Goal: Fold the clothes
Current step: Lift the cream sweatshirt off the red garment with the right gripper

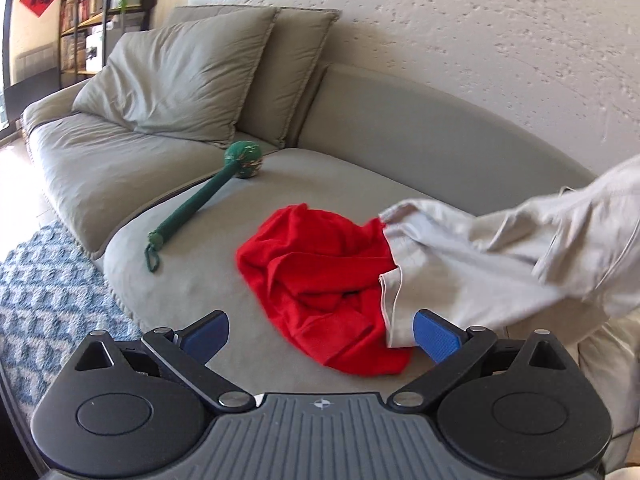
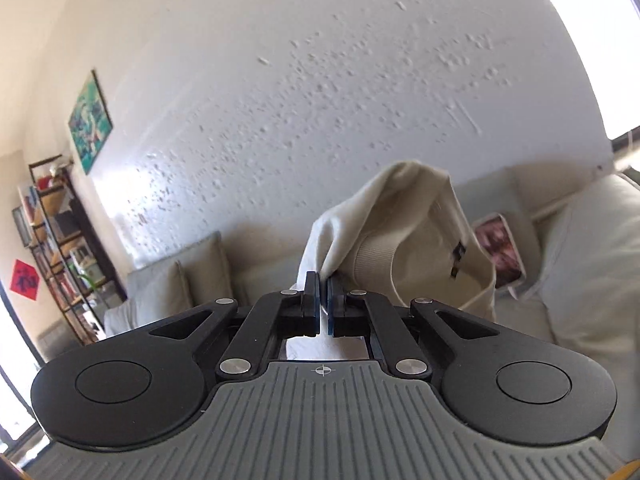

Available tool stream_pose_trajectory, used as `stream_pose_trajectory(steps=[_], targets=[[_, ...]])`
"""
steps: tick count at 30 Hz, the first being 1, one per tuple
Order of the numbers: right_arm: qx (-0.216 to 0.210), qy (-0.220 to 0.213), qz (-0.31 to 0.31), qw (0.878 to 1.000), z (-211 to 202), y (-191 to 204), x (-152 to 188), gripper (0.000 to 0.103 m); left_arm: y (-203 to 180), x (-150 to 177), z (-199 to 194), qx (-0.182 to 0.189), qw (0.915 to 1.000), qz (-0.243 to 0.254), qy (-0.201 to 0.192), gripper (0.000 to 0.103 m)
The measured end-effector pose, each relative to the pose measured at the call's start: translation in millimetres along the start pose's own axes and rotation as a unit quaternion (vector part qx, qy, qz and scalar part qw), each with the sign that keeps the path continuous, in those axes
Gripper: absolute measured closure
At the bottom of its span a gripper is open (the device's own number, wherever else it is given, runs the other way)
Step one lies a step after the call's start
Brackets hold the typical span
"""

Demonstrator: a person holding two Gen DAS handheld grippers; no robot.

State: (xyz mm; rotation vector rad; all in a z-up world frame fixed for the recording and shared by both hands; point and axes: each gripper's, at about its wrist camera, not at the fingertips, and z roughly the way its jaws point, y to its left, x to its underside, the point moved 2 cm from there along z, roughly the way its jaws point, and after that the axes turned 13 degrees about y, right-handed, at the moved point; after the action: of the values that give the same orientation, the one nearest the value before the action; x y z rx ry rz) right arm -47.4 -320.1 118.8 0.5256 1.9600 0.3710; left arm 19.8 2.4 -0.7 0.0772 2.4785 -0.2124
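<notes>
**Sofa seat: two garments, one lifted, one lying**

Left wrist view only: the left gripper is hovering with its blue pads spread wide and nothing between them, above a crumpled red garment that is lying on the grey sofa seat. A cream sweatshirt is hanging in from the right, its hem draping over the red garment's right edge and just beside the right-hand pad. A green padded massage hammer is lying on the seat well apart from both garments, its round head near the back cushions.

Right wrist view only: the right gripper is pinching the cream sweatshirt with its fingers pressed nearly together on a fold of fabric, holding it raised in front of the wall; a ribbed cuff or collar and a small dark label are showing inside the bunched cloth.

Count: two garments, one red and one cream; one massage hammer; two grey back cushions leaning against the sofa back.

Surface and room: a grey upholstered sofa is standing against a textured white wall. A blue-and-white patterned rug is lying on the floor beside it. A bookshelf, a framed blue-green picture and a red diamond paper decoration are showing at the far end.
</notes>
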Motion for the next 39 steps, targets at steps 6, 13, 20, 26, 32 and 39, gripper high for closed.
stream_pose_trajectory(steps=[6,13,20,26,32,39], targets=[[0.067,0.297,0.037,0.952,41.3,-70.7,136.0,0.088,-59.0,27.1,7.9,0.032,0.9928,0.109,0.037,0.003],[0.058,0.329,0.102,0.937,23.1,-110.7,183.0,0.058,-96.3,52.9,15.8,0.038,0.9861,0.151,0.058,0.003],[0.095,0.255,0.156,0.949,-15.3,-157.3,166.6,0.052,-141.9,71.3,25.1,0.064,0.9752,0.203,0.062,0.003],[0.096,0.231,0.214,0.944,-27.8,-185.0,166.5,0.052,-201.5,109.8,19.7,0.092,0.9314,0.352,0.015,0.020],[0.035,0.231,0.268,0.935,-19.9,-192.1,167.8,0.050,-217.0,127.7,19.3,0.114,0.9099,0.399,0.010,0.031],[-0.009,0.200,0.401,0.894,28.6,-206.9,195.7,0.016,-172.2,96.7,20.0,0.073,0.9505,0.301,0.025,0.023]])
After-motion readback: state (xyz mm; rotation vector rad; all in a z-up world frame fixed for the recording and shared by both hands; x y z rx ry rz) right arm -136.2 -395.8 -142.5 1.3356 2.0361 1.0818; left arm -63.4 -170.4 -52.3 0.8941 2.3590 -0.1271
